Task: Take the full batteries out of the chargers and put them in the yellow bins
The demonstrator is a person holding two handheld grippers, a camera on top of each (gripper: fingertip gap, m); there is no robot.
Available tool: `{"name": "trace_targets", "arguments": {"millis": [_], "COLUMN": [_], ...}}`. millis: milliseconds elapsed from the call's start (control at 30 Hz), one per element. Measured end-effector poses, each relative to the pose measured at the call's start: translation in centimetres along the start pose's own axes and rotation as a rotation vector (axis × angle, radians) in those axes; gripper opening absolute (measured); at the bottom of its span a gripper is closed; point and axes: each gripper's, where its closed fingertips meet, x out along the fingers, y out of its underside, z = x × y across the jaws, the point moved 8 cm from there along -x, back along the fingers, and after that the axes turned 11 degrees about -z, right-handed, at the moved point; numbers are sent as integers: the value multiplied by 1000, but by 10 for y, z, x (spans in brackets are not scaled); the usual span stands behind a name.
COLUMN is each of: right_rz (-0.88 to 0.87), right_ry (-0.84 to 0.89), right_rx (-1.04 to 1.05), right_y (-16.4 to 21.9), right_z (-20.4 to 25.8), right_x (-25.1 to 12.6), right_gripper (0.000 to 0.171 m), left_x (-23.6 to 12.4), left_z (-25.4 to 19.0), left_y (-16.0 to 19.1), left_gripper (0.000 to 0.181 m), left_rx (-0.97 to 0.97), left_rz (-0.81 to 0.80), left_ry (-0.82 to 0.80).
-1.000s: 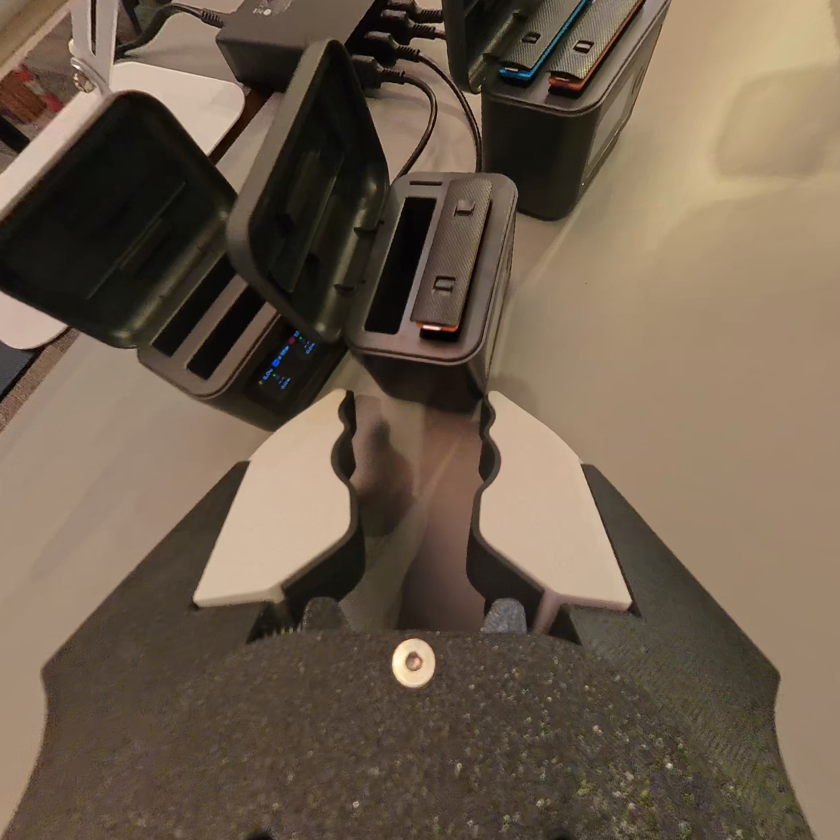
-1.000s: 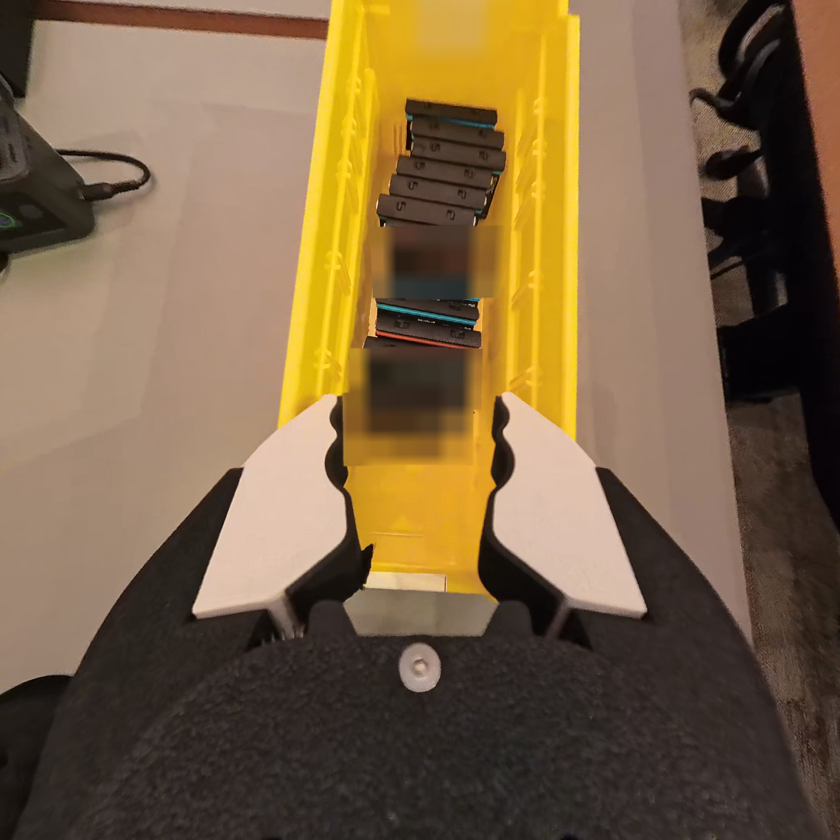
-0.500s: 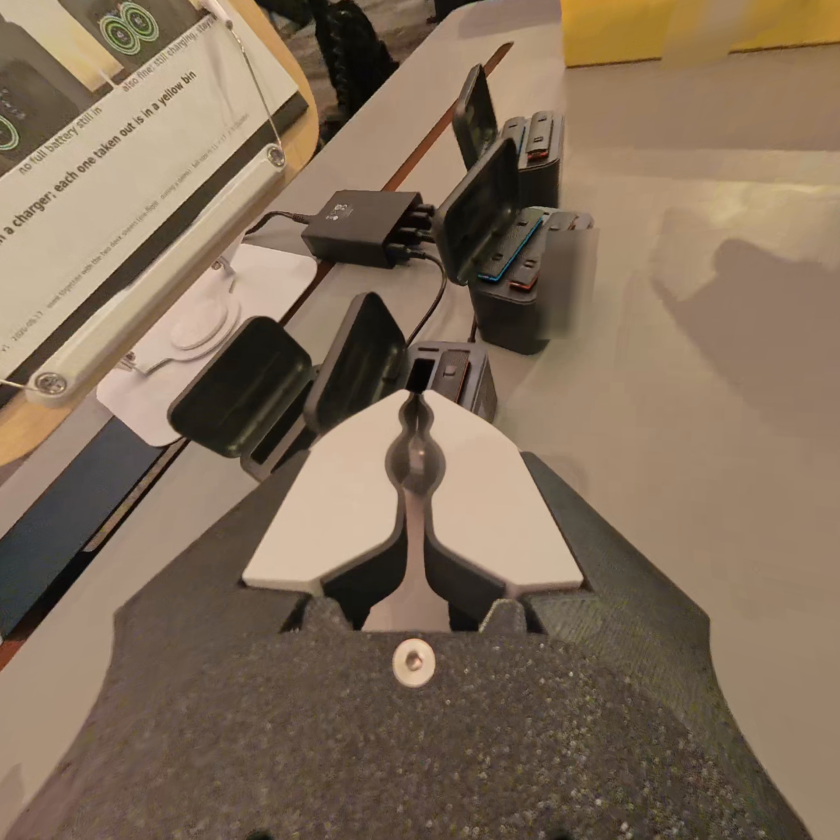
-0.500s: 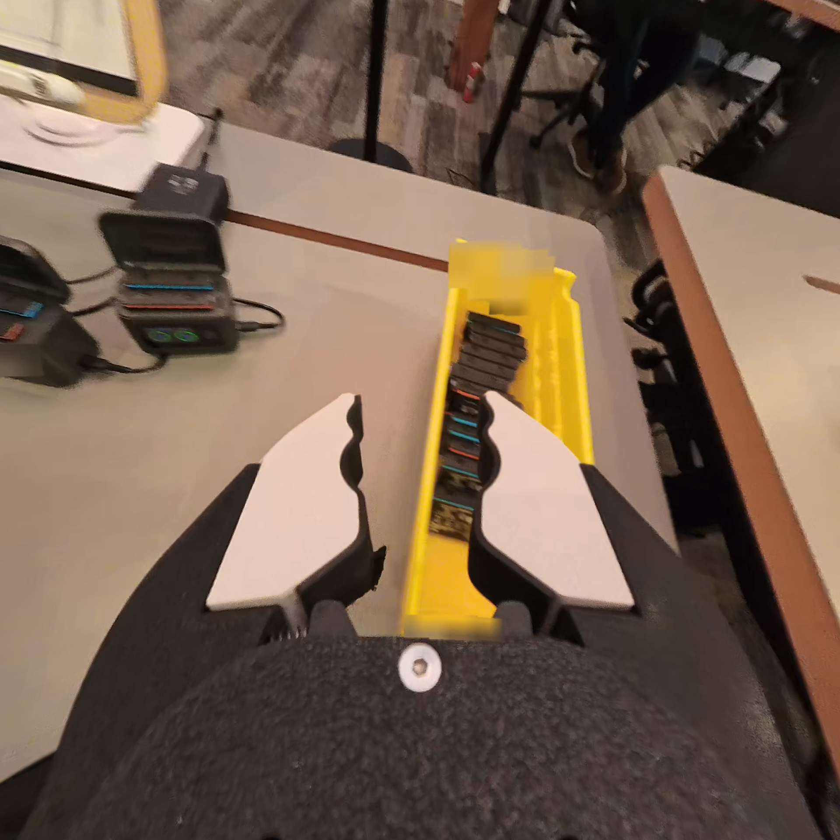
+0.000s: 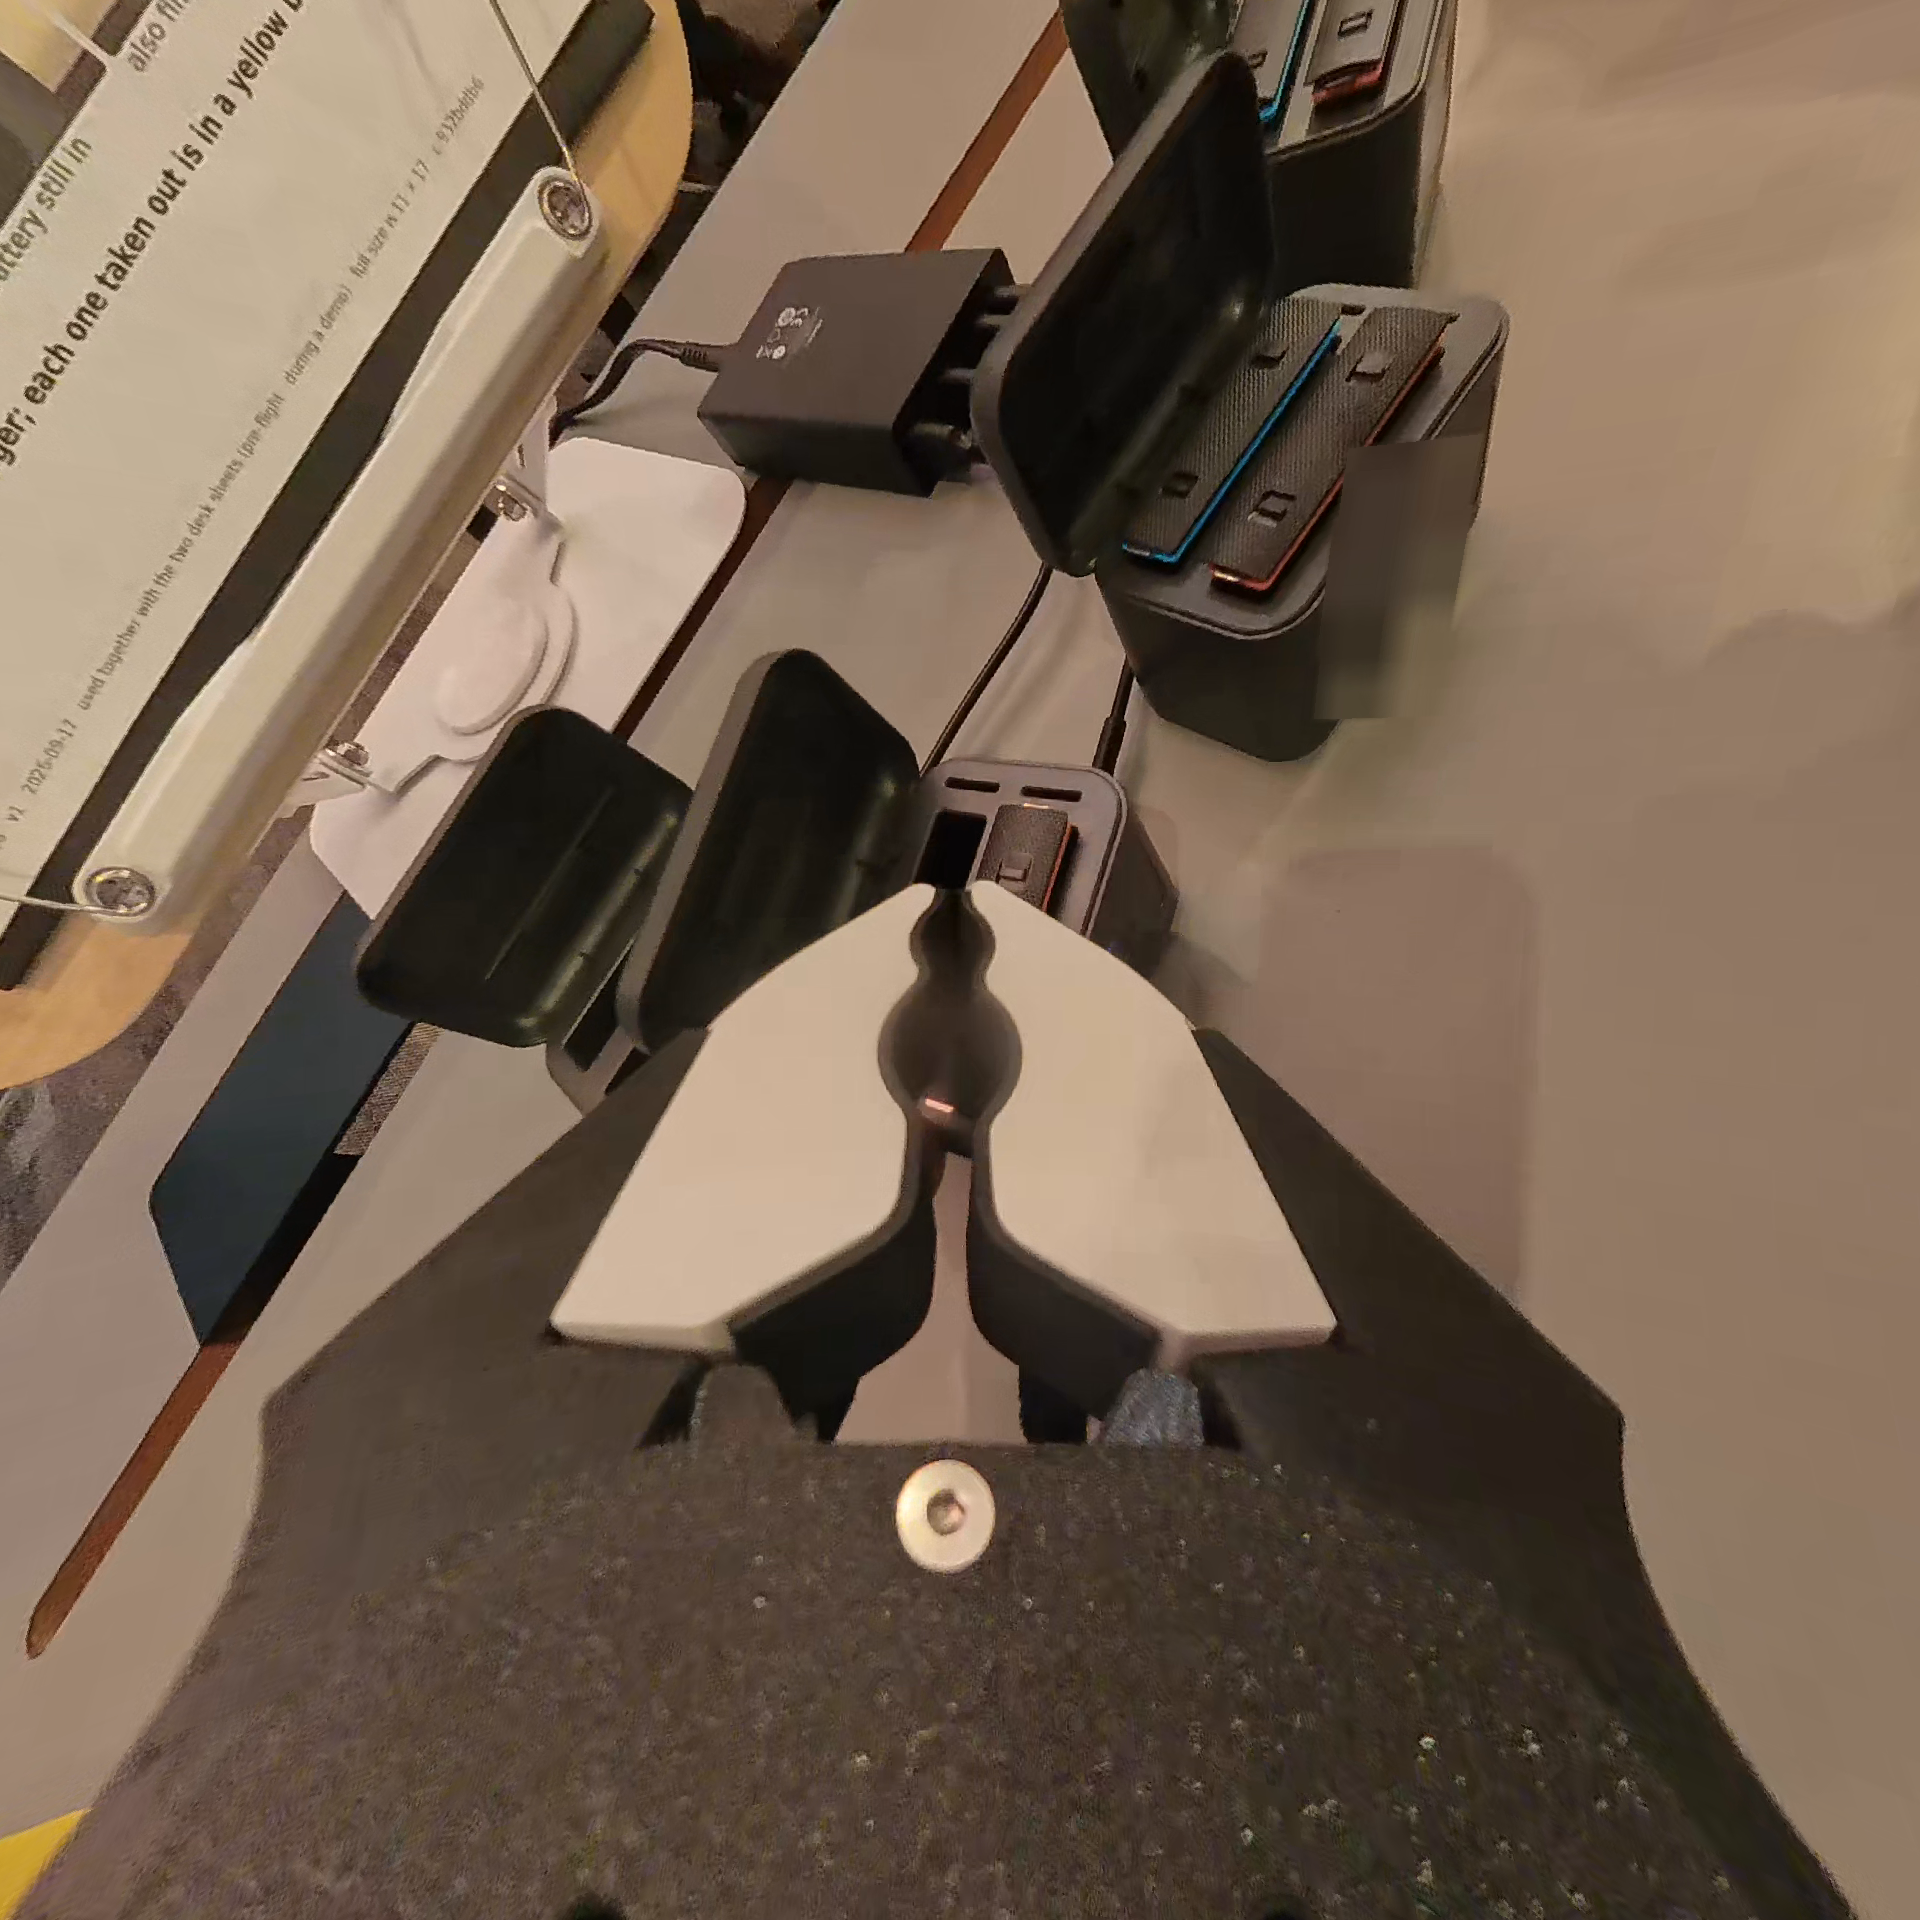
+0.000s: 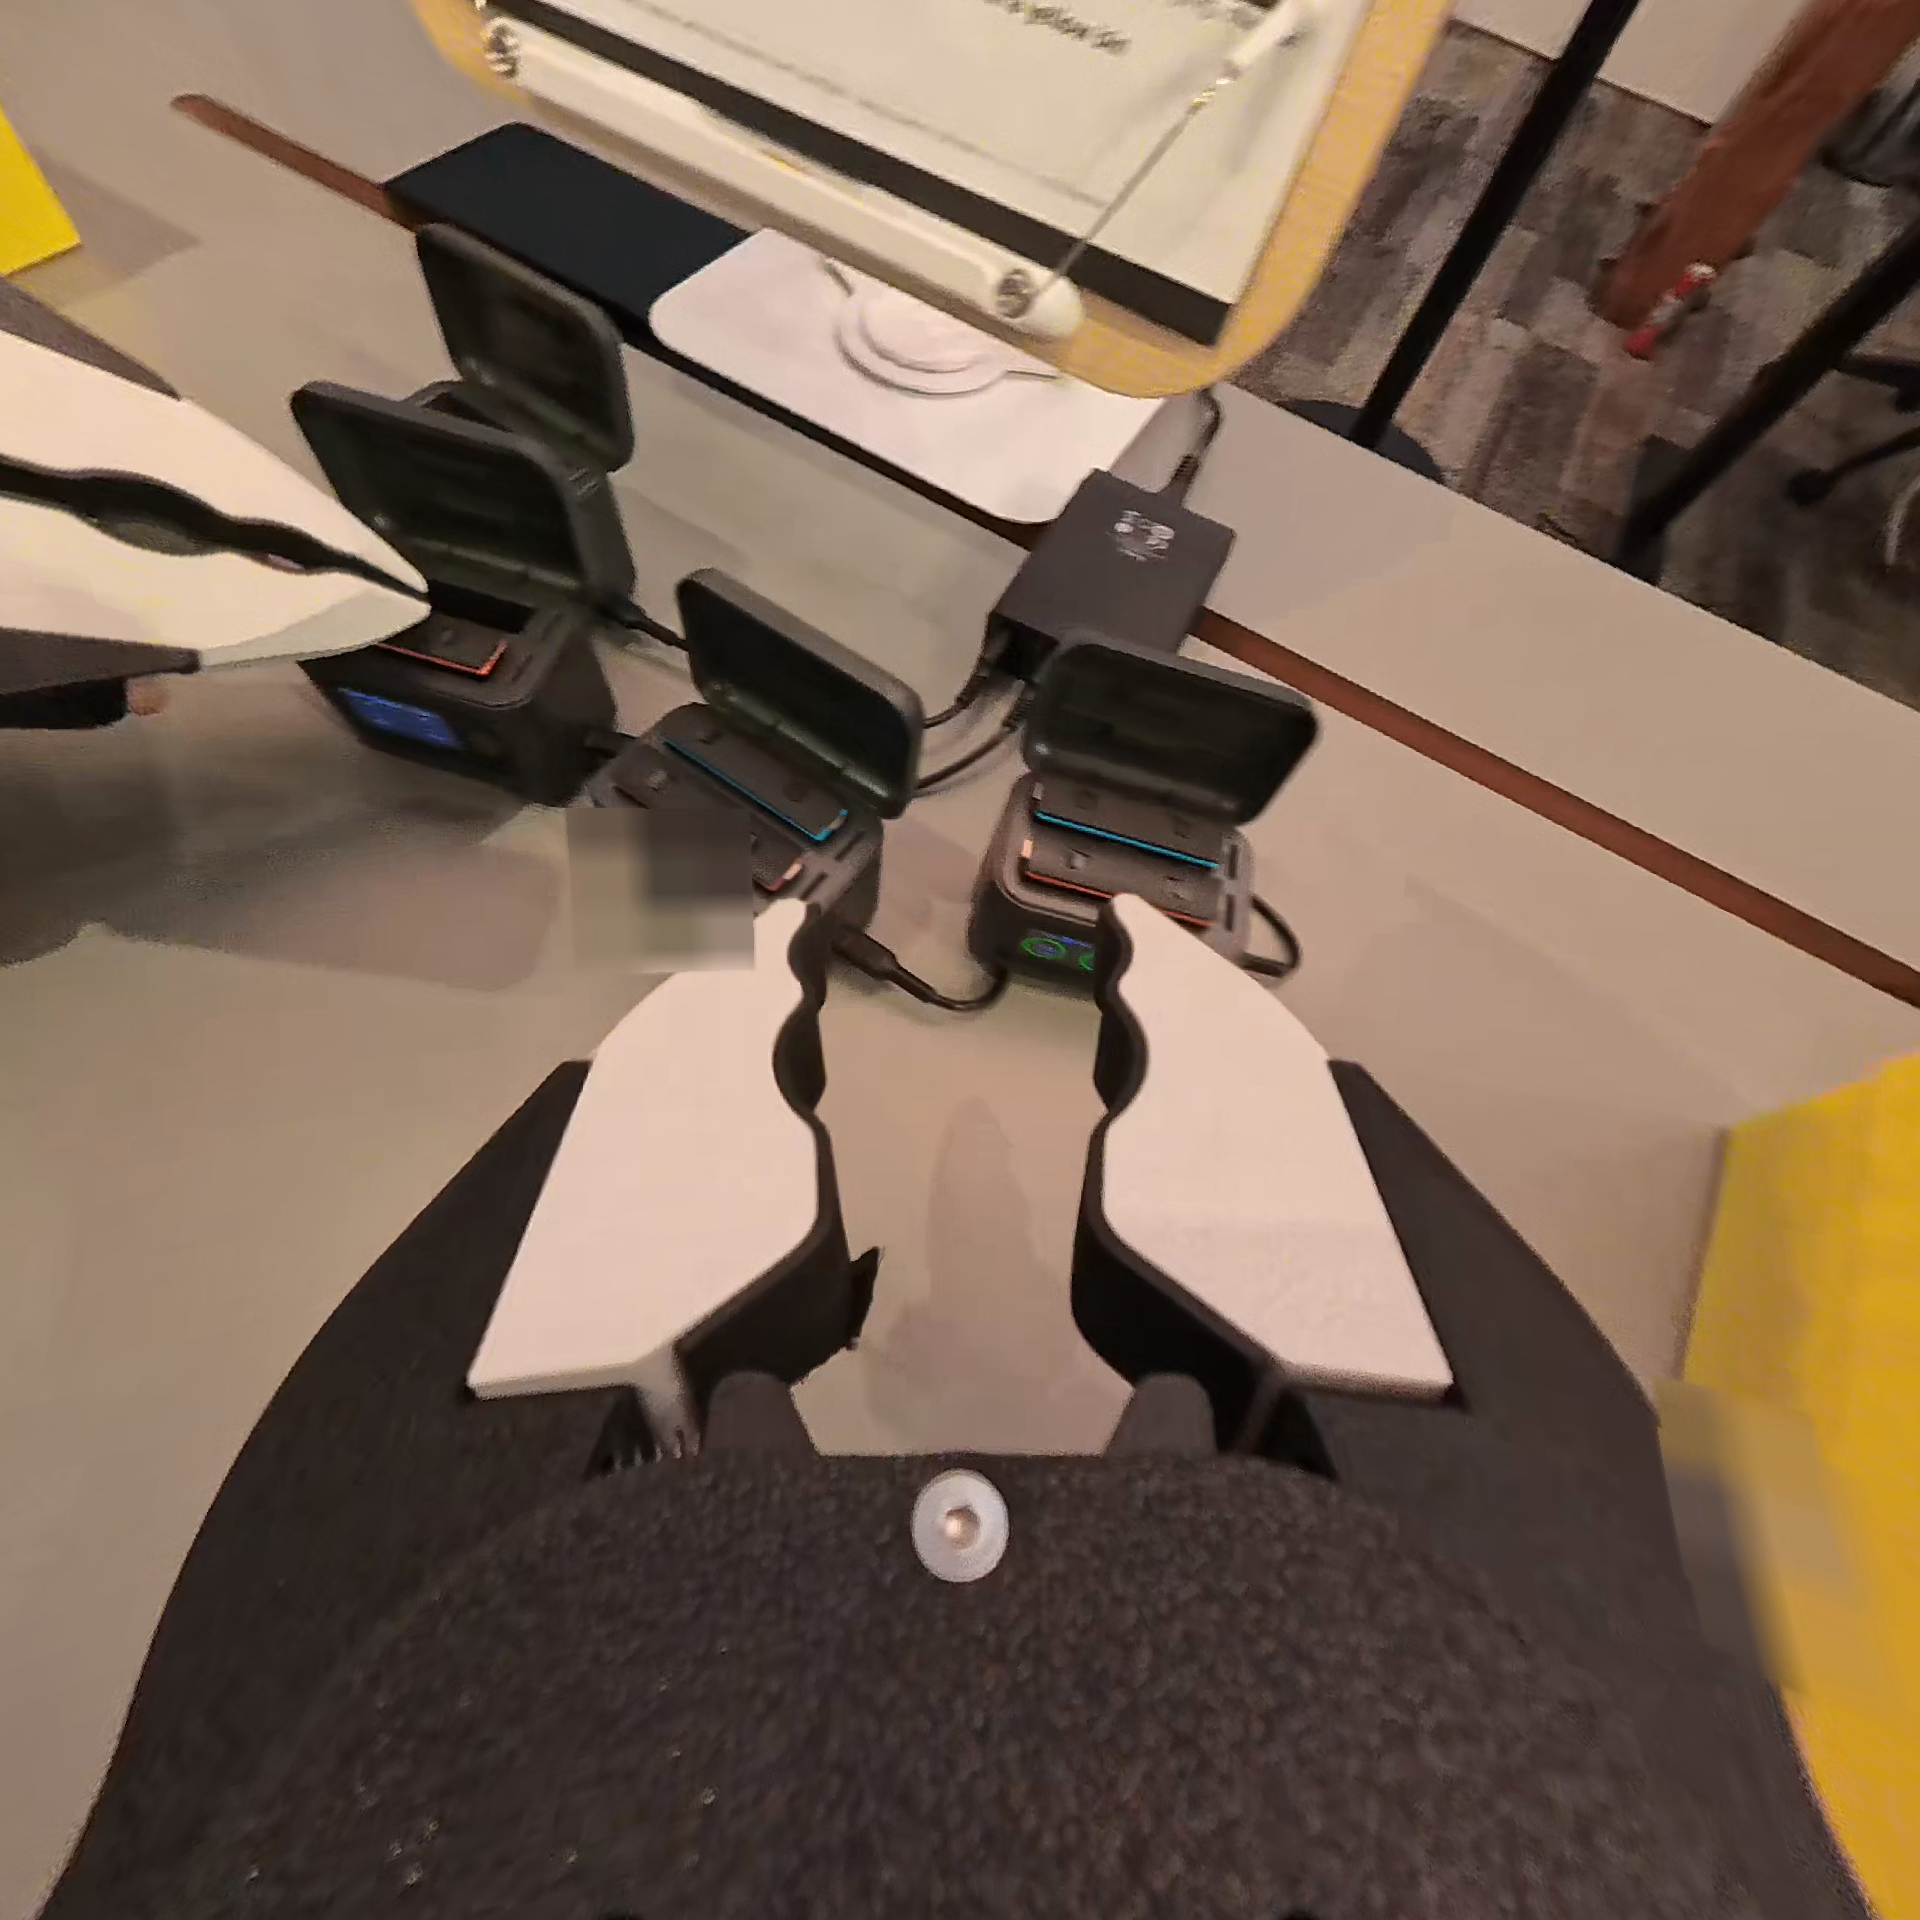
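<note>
Several black chargers with open lids stand in a row on the grey table. My left gripper point(image 5: 951, 894) is shut, its tips just above the near charger point(image 5: 1107, 831), which has one red-edged battery point(image 5: 1023, 847) beside an empty slot. A dark gap with a small red glint shows between the fingers; I cannot tell whether anything is held. The left gripper also shows in the right wrist view point(image 6: 405, 608). My right gripper point(image 6: 956, 914) is open and empty above the table, facing a charger point(image 6: 1023, 935) with green lights and a blue-edged battery point(image 6: 1122, 836). A yellow bin point(image 6: 1818, 1247) is at the right.
A black power hub point(image 5: 852, 384) with cables feeds the chargers. A sheet on a white stand point(image 6: 883, 156) stands behind them. A farther charger point(image 5: 1226, 665) holds two batteries. A second yellow patch point(image 6: 31, 208) is at the far left. A person's arm point(image 6: 1766, 156) is beyond the table. The gap from one gripper's tips to the other's is roughly 20 cm.
My left gripper has shut and drawn back and up from the near charger. My right gripper has swung away from the yellow bin to face the chargers, still open.
</note>
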Motion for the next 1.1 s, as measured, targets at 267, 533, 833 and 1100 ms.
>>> {"name": "trace_targets", "arguments": {"millis": [267, 533, 833, 1100], "right_rz": [58, 113, 43, 52], "right_ry": [-107, -33, 134, 218], "right_rx": [1, 80, 127, 105], "right_y": [3, 17, 31, 40], "right_z": [27, 51, 78, 76], "right_x": [40, 67, 76, 103], "right_gripper": [53, 71, 98, 94], "left_x": [-1, -11, -14, -18], "left_z": [-2, -7, 2, 4], "left_y": [-1, -18, -16, -20], "left_gripper": [0, 10, 17, 18], "left_rx": [5, -34, -87, -90], "left_rz": [-13, -117, -121, -137], "left_ry": [-3, 25, 15, 8]}}
